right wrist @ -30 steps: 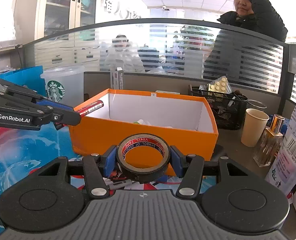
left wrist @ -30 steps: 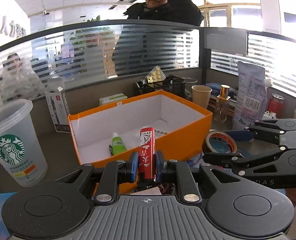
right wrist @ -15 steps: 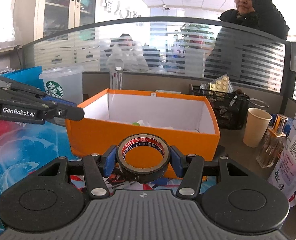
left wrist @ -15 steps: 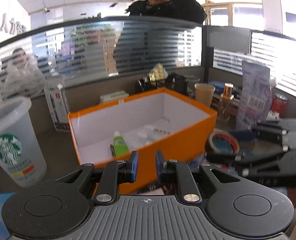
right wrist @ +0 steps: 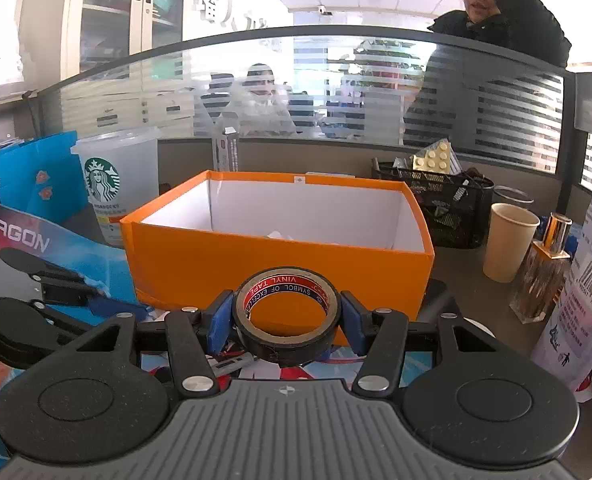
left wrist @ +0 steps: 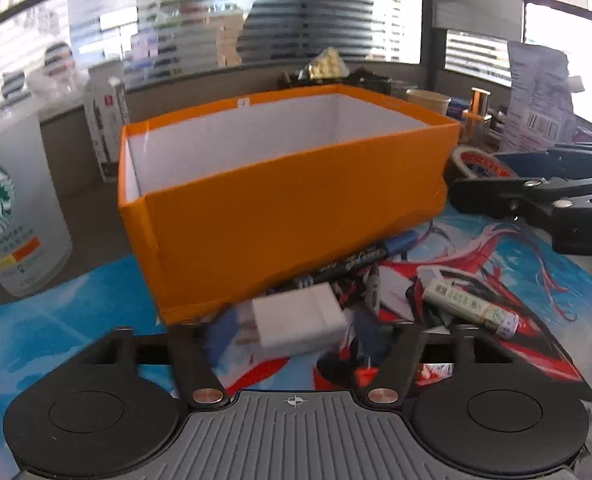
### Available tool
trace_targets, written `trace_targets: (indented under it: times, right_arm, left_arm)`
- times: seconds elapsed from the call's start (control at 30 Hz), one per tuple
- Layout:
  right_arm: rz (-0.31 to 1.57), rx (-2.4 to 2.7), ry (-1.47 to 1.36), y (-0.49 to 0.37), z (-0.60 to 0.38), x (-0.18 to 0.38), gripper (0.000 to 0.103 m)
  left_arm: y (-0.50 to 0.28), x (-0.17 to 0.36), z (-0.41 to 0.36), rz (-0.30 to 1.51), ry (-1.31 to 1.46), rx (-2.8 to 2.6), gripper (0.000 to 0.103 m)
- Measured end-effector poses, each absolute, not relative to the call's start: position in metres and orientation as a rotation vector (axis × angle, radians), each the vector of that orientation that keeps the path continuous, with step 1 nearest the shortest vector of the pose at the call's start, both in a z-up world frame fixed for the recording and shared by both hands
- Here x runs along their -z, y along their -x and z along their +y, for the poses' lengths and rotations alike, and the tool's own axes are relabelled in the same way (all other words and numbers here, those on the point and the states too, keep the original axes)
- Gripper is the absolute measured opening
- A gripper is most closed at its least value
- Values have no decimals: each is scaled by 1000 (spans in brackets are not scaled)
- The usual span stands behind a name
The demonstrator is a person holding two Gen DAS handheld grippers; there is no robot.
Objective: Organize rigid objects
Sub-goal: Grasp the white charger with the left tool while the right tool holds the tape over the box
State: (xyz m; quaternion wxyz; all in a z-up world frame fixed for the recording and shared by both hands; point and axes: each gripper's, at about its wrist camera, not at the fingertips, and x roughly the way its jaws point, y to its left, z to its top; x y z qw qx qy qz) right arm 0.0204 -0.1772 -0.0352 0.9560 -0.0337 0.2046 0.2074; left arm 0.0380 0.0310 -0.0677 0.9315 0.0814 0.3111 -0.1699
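Note:
An open orange box [left wrist: 291, 204] with a white inside stands on the desk; it also shows in the right wrist view [right wrist: 279, 256]. My left gripper [left wrist: 296, 334] is open and empty, low over a white block [left wrist: 300, 322] on the printed mat. A black marker [left wrist: 352, 262] and a pale green tube [left wrist: 470, 308] lie beside it. My right gripper [right wrist: 285, 318] is shut on a black roll of vinyl tape [right wrist: 287, 312], held in front of the box; it shows at the right of the left wrist view [left wrist: 476, 162].
A Starbucks cup [left wrist: 3, 216] stands left of the box. A black mesh basket [right wrist: 440, 204], paper cup [right wrist: 508, 246], perfume bottle [right wrist: 544, 276] and white bag [right wrist: 584, 300] stand at right. A glass partition runs behind.
My left gripper let go of the red tube over the box, then opened wide and dropped down to the mat in front of the box. The right gripper kept hold of the tape.

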Motion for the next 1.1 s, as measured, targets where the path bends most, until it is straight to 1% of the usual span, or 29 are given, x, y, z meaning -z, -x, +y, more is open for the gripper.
trace_targets:
  times: [0.07,0.17,0.2,0.23,0.37,0.4,0.73,1.1]
  right_arm:
    - [417,-420,65,-21,-178,36,52]
    - [419,-420,60,-22,-180,37,53]
    - [420,-420,58,-23,-181,38,52]
    - [420,-421,56,-23,-182,38,52]
    - [420,-423,47,-24,-185,39,52]
    - [420,-422,46,-24,-186,39,52]
    - [409,-418,45,-21,-186,36,52]
    - [376,-441,66,-13,-176,24,53]
  left_arm:
    - [-38,67,27,634,-170,359,70]
    - [-46,72,22,650,-179,315,68]
    - [-51,74,23,665,-169,312,67]
    - [-55,77,24,679,-160,310,58]
    - [-54,86,17,654,-228,276,57]
    - [-52,88,13,640,-254,273,53]
    - [-39,74,25,641,-143,308,51]
    - [-17,11,41,501,-100,290,52]
